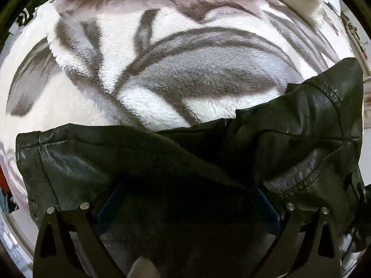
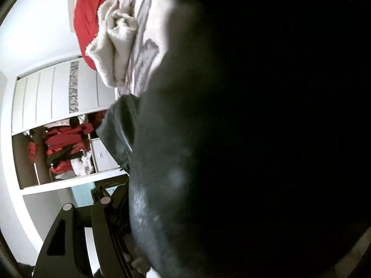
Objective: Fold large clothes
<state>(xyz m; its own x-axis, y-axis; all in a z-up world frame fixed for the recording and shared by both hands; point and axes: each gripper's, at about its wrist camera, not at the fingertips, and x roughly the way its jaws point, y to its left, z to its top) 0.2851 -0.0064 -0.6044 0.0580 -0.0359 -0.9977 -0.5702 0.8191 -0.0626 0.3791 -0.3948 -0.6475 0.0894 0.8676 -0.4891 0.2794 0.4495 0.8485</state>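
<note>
White fleece patterned with grey leaves made up the bed cover point(image 1: 162, 74) that everything lay on. Closest to the left claw point(image 1: 185, 199), a black leather jacket point(image 1: 289, 139) was heaped over both fingers, so the tips were buried; the two finger bases stood wide apart with folds of leather bunched between them, but whether they pinched it I could not tell. A stitched hem of the jacket stuck out to one side, and a glossy seamed panel rose on the other. Beyond it the cover spread away to a folded edge.

On the right side, the jacket point(image 2: 255, 139) hung so close to the camera that it blacked out most of the view. Only one finger point(image 2: 69, 243) of the right claw showed, pressed against the leather; its grip could not be told. Farther off lay a rumpled cream towel point(image 2: 116, 37) and something red point(image 2: 90, 16) on the cover, then an open white wardrobe point(image 2: 46, 97) with red clothes point(image 2: 65, 143) inside.
</note>
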